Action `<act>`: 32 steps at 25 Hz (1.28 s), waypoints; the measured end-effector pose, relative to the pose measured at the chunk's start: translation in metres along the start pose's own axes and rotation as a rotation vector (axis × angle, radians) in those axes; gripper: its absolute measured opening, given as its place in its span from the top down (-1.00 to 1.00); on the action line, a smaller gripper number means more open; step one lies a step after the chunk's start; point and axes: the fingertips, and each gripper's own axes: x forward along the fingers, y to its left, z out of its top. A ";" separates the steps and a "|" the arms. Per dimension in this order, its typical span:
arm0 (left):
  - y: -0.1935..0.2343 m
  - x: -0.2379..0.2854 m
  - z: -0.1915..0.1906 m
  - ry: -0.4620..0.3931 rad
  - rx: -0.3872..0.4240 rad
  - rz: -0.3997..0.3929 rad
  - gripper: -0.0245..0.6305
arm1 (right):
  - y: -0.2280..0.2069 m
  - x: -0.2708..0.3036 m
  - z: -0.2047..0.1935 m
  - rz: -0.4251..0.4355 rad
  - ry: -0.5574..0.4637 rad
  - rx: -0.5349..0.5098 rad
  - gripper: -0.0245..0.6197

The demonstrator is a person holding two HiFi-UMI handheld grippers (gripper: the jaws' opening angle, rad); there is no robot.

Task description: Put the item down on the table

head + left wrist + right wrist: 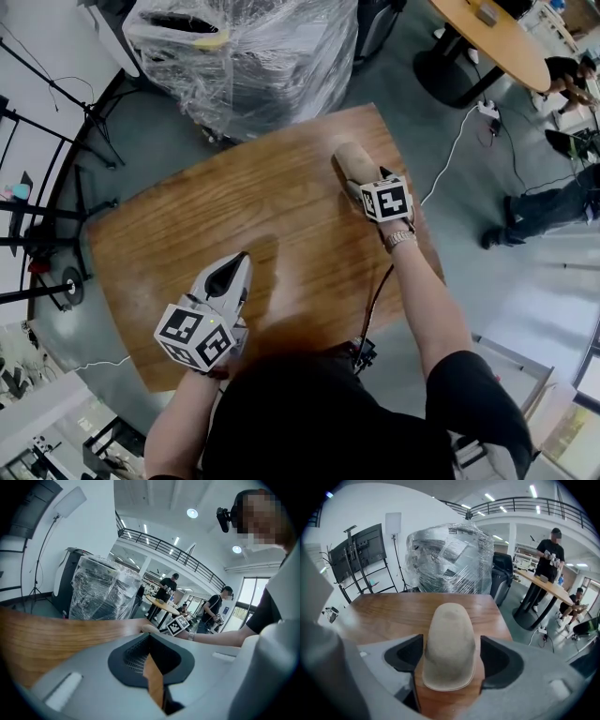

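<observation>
A beige, rounded suede item (pixel 351 159) lies on the wooden table (pixel 225 211) near its far right corner. My right gripper (pixel 359 180) straddles it with the jaws wide. In the right gripper view the item (pixel 450 630) rests on the wood between the dark pads (pixel 407 656), and a sliver of table shows beside it on the right. My left gripper (pixel 238 264) hovers over the table's near left part, shut with nothing in it. In the left gripper view its jaws (pixel 152 657) meet, with only wood seen past them.
A large plastic-wrapped bundle (pixel 248 56) stands just beyond the table's far edge. Black stands (pixel 37 225) crowd the left. A round table (pixel 497 42), a white cable (pixel 450 159) and a person's legs (pixel 544 211) are off to the right.
</observation>
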 end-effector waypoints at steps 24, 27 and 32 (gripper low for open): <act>-0.040 -0.057 -0.003 -0.046 0.070 -0.197 0.90 | 0.133 -0.175 0.001 -0.002 -0.296 0.050 0.02; -0.044 -0.067 -0.004 -0.055 0.076 -0.223 0.90 | 0.160 -0.200 0.001 0.001 -0.337 0.048 0.08; -0.049 -0.083 -0.003 -0.071 0.085 -0.262 0.90 | 0.198 -0.243 0.002 -0.009 -0.414 0.040 0.36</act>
